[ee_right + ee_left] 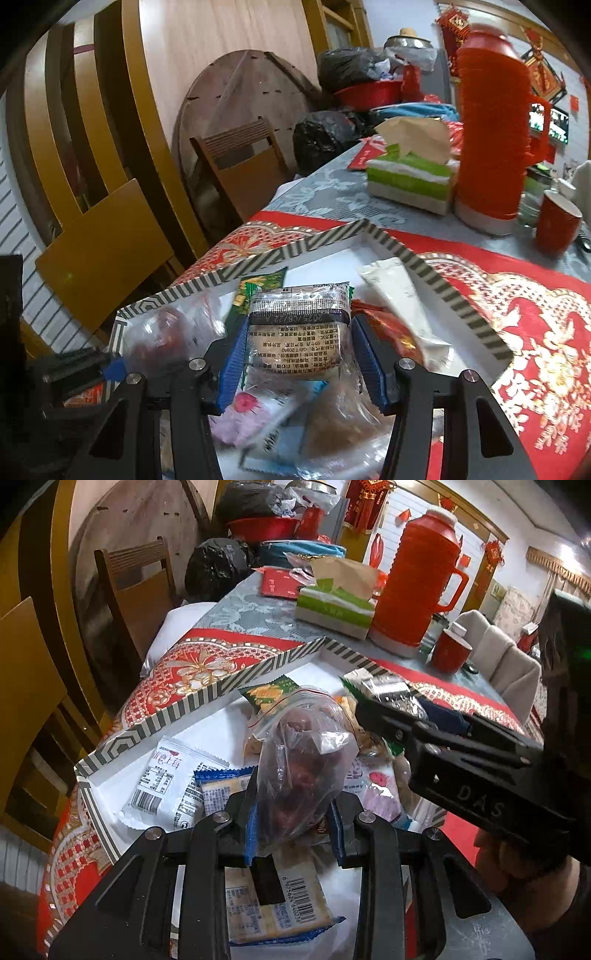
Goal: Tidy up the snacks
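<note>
A white tray with a striped rim (207, 696) (436, 269) lies on the red patterned tablecloth and holds several snack packets. My left gripper (291, 812) is shut on a clear zip bag of dark red fruit (303, 760) and holds it above the tray; the bag also shows at the left of the right wrist view (166, 332). My right gripper (295, 358) is shut on a clear-wrapped round pastry with a silver top (299, 325), seen from the left wrist view (391, 694) over the tray's right part.
A red thermos (421, 579), a green tissue box (336, 605) and a red cup (450, 651) stand behind the tray. Wooden chairs (110, 240) line the table's left side. Black bags and a red basin sit at the far end.
</note>
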Tool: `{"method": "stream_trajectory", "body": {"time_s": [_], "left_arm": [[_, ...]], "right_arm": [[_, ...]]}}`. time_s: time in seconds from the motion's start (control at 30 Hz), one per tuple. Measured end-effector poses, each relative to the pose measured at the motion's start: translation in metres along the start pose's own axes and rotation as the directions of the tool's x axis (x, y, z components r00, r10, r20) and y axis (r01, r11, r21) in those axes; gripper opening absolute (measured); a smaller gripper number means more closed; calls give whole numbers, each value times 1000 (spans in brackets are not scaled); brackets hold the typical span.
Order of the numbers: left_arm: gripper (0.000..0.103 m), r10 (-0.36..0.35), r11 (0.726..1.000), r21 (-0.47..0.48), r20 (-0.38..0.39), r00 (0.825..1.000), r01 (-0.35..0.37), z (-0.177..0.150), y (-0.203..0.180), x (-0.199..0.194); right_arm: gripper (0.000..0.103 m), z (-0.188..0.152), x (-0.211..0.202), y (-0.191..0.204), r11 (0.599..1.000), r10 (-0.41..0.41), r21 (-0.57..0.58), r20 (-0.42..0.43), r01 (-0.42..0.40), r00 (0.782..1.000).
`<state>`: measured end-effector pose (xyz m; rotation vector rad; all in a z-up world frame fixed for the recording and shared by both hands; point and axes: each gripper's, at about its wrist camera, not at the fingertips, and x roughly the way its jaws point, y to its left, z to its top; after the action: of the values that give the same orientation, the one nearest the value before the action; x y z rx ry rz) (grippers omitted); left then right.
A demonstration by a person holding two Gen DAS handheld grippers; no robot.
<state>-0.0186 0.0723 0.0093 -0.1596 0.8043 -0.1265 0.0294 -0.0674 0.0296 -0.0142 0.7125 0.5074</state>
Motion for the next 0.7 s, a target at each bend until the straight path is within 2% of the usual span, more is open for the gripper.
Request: {"method": "stream_trajectory", "body": {"time_s": [0.07,0.1,0.13,0.2,0.27,0.33,0.5,0.63,0.7], "left_arm": [[35,22,1000,9,4,1000,-22,1,-3,1],[44,37,999,14,8,999,-37,2,-4,0],[61,43,999,15,12,999,-44,2,-5,0],[82,42,999,14,24,999,-42,3,-6,-2],[87,60,998,17,26,998,-60,3,-9,-2],[101,84,996,21,21,996,-84,3,-12,-2],[102,140,990,5,71,988,-140,3,-11,-14],[102,220,974,26,145,965,-226,3,-19,-30],[102,231,970,31,170,958,-239,0,-24,-38]], "right_arm": [[56,0,-3,1,1000,18,1,12,-18,1000],[56,0,-8,0,1000,28,3,28,-28,999],[56,1,-11,-1,999,33,7,39,-34,999],[57,1,-19,-4,998,63,24,70,-65,996],[57,2,-29,-9,995,94,34,113,-98,989],[57,3,-34,-12,994,103,29,125,-107,987],[57,-4,-48,-19,995,98,21,133,-101,986],[57,-21,-67,-32,990,123,55,140,-132,982],[57,-30,-74,-39,984,156,73,123,-165,980]]}}
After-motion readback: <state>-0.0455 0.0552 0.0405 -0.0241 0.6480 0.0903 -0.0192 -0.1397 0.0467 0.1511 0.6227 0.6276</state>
